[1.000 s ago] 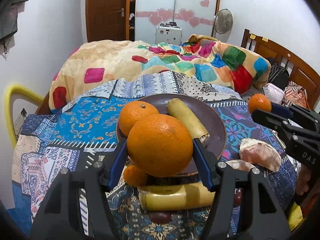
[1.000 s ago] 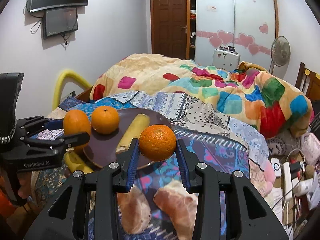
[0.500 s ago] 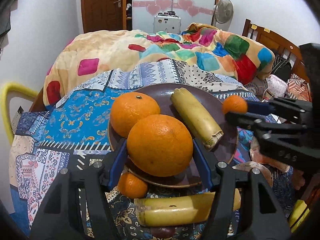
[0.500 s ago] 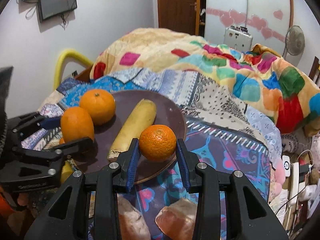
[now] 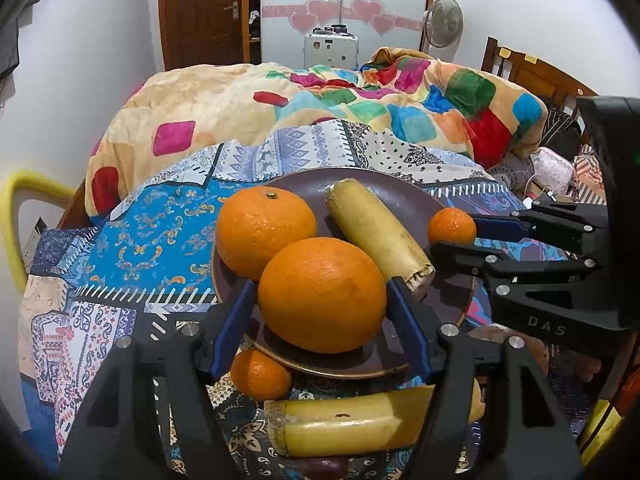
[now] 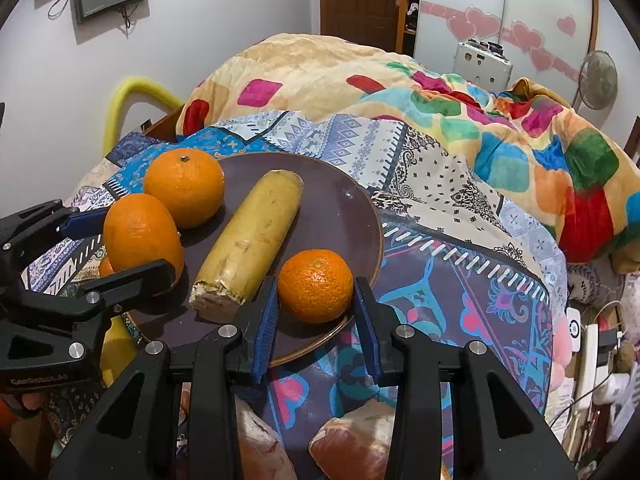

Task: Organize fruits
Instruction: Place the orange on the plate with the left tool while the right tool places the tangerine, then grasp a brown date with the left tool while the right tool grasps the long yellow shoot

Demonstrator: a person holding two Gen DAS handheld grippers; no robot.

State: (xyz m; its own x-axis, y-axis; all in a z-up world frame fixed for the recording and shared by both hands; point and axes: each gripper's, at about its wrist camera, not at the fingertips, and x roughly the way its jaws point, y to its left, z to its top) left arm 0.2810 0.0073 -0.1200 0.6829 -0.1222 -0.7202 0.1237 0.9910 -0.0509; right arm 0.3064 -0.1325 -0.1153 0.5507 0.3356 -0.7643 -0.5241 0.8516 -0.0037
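left gripper (image 5: 322,306) fingers just opening, right gripper (image 6: 316,312) fingers clamped, both angled downward.

Dimpled orange (image 5: 322,294), glossy plate (image 5: 404,196) (ceramic-looking)

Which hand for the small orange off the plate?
Left: left gripper jaws have just been opening off the big orange between them, loose orange just below. Right gripper is shut on a mandarin.

Even, bright indoor light, soft shadows, sharp centres, and strong fisheye bending with dark vignetted corners.
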